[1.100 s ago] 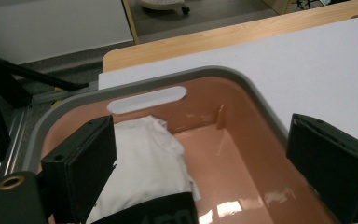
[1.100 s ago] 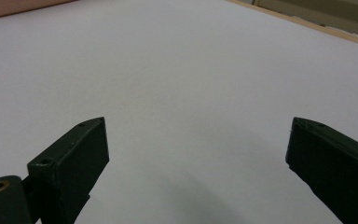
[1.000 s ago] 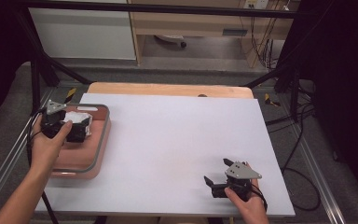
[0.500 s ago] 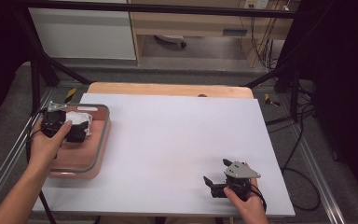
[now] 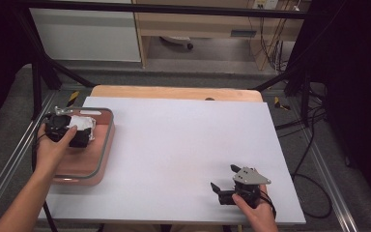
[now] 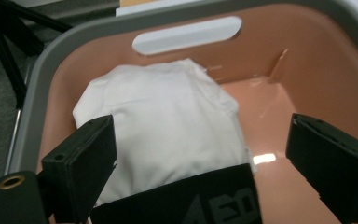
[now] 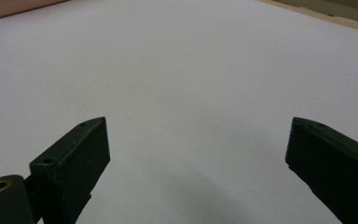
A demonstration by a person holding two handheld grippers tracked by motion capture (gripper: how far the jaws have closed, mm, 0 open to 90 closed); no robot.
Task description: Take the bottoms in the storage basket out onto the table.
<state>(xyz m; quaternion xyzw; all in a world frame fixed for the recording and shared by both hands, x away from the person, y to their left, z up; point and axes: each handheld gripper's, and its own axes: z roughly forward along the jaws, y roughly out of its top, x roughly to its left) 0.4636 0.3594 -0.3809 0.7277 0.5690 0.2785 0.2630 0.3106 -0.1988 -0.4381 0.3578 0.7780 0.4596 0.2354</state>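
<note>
Left gripper spread wide — above white cloth.

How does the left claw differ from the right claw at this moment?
The left claw is over the pink basket, with a white cloth between its jaws; the right claw is over bare white table, with nothing between its jaws. Both are open.

Left claw and right claw both gape wide.

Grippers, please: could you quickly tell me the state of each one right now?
Left gripper: open, holding nothing, over the white cloth in the pink basket.
Right gripper: open, empty, above the white table.
</note>
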